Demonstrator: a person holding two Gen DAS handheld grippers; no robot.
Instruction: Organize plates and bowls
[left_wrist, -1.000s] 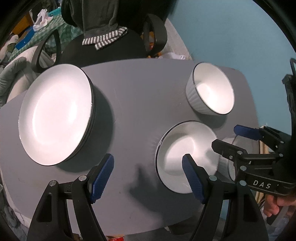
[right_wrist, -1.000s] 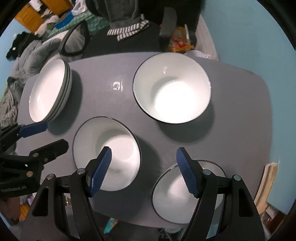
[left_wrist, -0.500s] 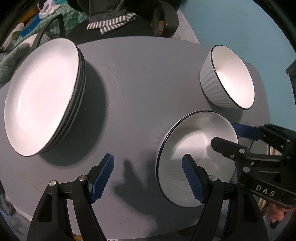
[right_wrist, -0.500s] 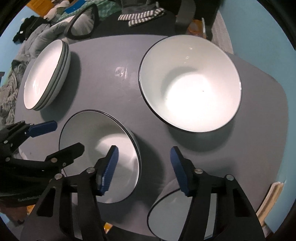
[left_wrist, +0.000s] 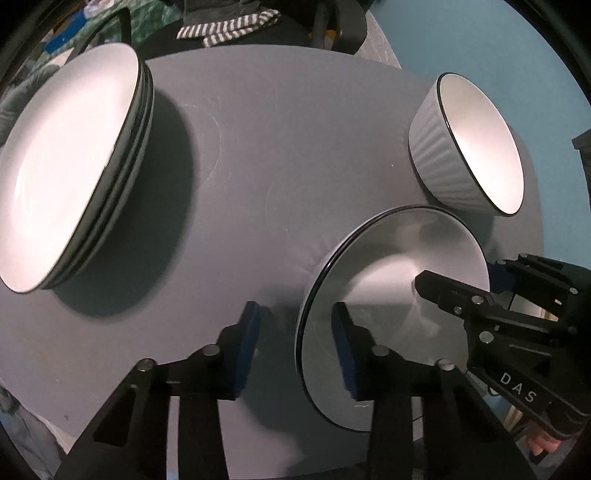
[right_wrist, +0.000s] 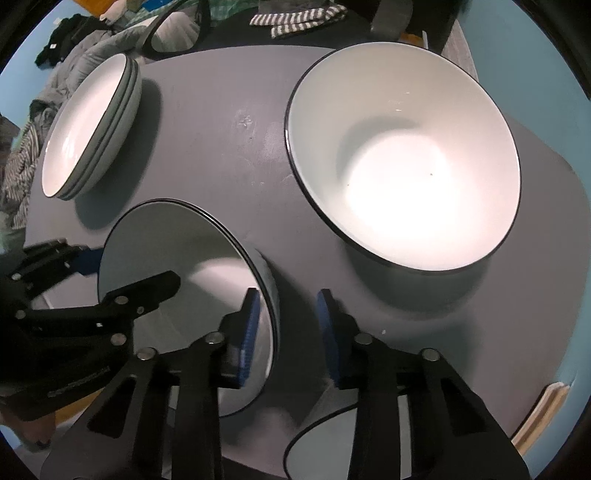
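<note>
- Over the near bowl (left_wrist: 388, 295), left tongs (left_wrist: 295, 339) and right tongs (right_wrist: 286, 328) straddled opposite rims, both closing, pads not yet pressing.
- Bare grey counter (left_wrist: 258, 147) lay between dishes.

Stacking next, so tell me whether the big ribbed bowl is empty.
Empty: the ribbed bowl shows a bare white inside, bar two tiny specks.

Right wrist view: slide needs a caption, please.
Both claws, right and left, closing over opposite rims of one shallow bowl on the grey table.
</note>
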